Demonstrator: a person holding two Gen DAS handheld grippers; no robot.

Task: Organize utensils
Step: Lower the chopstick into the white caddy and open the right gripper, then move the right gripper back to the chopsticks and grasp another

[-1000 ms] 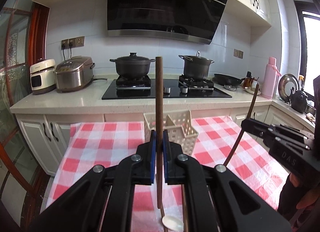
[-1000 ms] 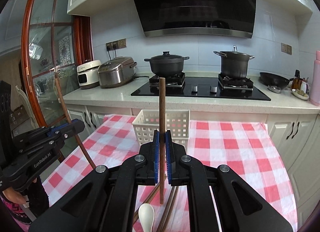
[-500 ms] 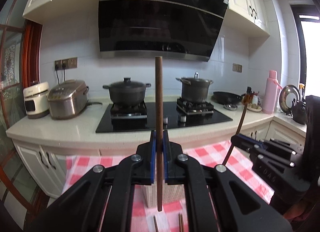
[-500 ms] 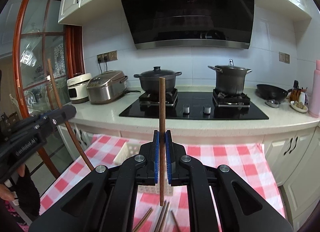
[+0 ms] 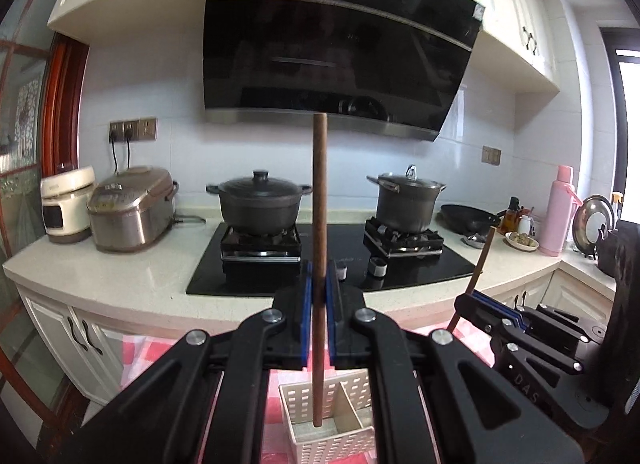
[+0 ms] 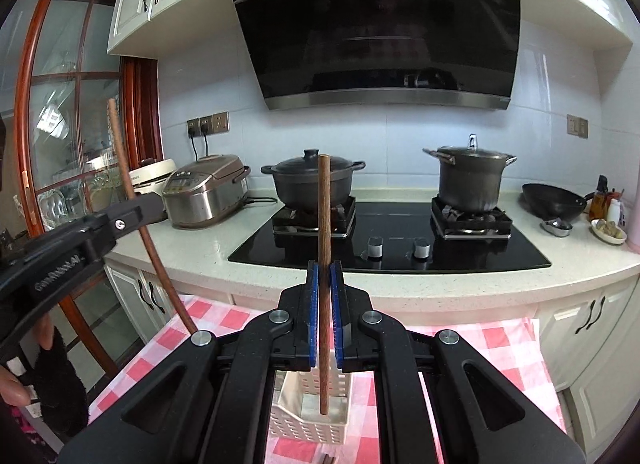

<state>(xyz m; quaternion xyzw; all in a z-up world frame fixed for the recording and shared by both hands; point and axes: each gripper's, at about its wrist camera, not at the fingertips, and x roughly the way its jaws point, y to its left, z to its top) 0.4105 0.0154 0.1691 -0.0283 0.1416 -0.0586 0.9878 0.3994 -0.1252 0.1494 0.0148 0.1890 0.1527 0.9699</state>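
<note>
My left gripper is shut on a brown wooden chopstick held upright, its lower tip over the left compartment of the white slotted utensil basket. My right gripper is shut on another brown chopstick, upright, its tip above the same basket. Each gripper shows in the other's view: the right one at the right, the left one at the left, each with its chopstick.
The basket stands on a red and white checked tablecloth. Behind it runs a counter with a black hob, two dark pots, a rice cooker, a wok and a pink flask.
Both grippers have risen and moved towards the basket with their chopsticks; the table and loose utensils have dropped out of view, and the basket now lies right below the chopstick tips.
</note>
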